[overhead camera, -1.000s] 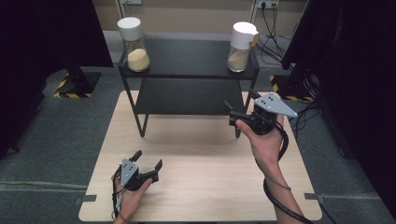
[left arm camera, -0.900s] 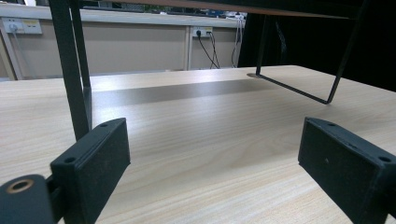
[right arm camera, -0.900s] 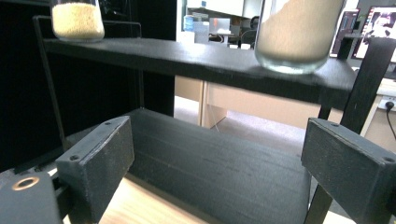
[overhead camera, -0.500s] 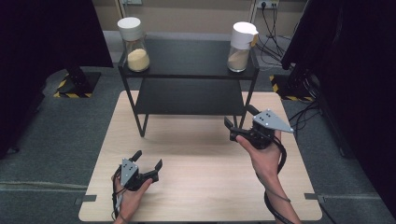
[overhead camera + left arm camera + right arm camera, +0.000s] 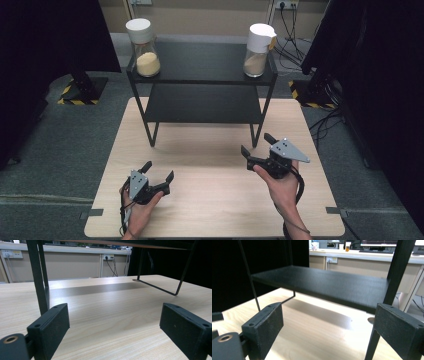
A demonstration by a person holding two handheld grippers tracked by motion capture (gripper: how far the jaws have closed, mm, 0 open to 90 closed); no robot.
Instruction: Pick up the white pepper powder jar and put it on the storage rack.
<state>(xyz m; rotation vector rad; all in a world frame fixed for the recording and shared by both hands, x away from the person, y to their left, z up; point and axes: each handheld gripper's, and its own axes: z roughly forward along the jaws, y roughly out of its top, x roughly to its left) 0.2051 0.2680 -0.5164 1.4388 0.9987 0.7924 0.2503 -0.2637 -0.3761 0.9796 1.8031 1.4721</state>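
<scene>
Near the table's (image 5: 215, 150) front edge, left tongs (image 5: 158, 171) open, right tongs (image 5: 256, 144) open

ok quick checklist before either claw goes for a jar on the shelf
1. Left claw open, nothing in it: ok.
2. Right claw open, nothing in it: ok.
3. Left jar upright on the shelf top, lid on: ok.
4. Right jar upright near the shelf's right edge, lid on: ok.
5. Table bare between claws and shelf legs: ok.
6. Lids tight: cannot tell.
</scene>
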